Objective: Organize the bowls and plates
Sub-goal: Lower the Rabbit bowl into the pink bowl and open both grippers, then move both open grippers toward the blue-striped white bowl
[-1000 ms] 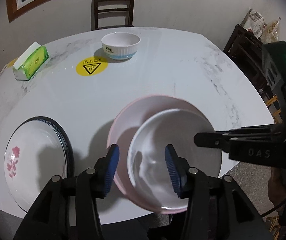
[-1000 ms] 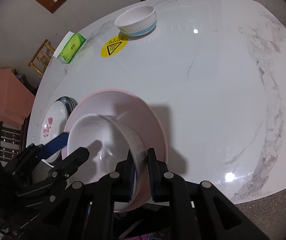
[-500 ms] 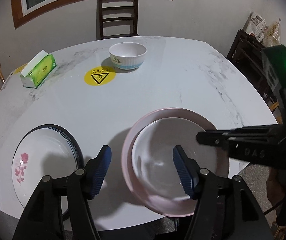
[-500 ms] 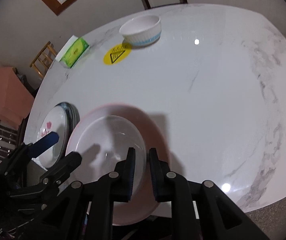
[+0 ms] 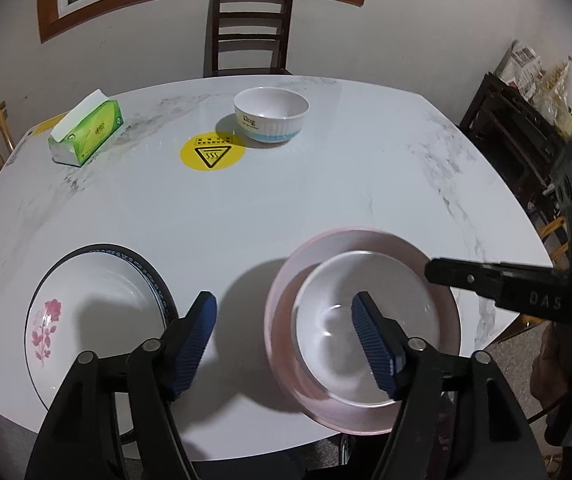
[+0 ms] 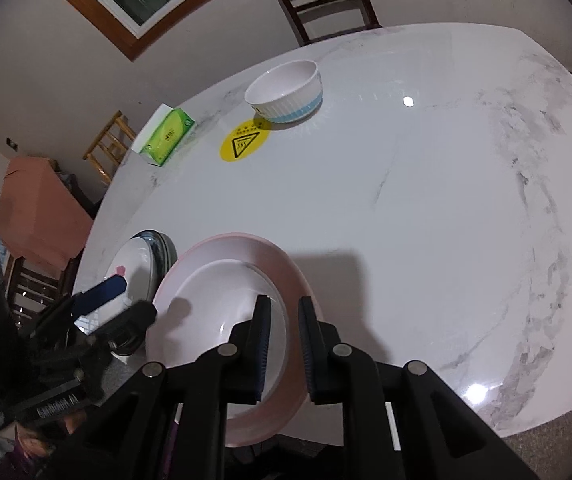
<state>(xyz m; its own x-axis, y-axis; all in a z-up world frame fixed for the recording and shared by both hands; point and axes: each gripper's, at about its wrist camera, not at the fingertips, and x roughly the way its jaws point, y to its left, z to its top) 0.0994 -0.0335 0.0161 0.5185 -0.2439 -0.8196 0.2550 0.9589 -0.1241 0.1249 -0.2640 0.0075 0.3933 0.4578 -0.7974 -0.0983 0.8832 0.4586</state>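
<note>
Two stacked bowls, white bowl (image 5: 366, 328) inside pink bowl (image 5: 360, 332), sit lower right on the desk (image 5: 326, 200). I see my left gripper (image 5: 286, 328) just widened and empty; right gripper (image 6: 283, 344) nearly closed, holding nothing, nearer.

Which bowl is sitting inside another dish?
The plain white bowl nearest the grippers; it sits in the pink bowl. The blue-banded bowl stands alone.

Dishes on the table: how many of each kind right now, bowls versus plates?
Bowls: 3, the pink bowl, the white bowl nested in it, the blue-banded bowl.
Plates: at least 2, the flowered plate on a dark-rimmed plate.
Total: 5.
</note>
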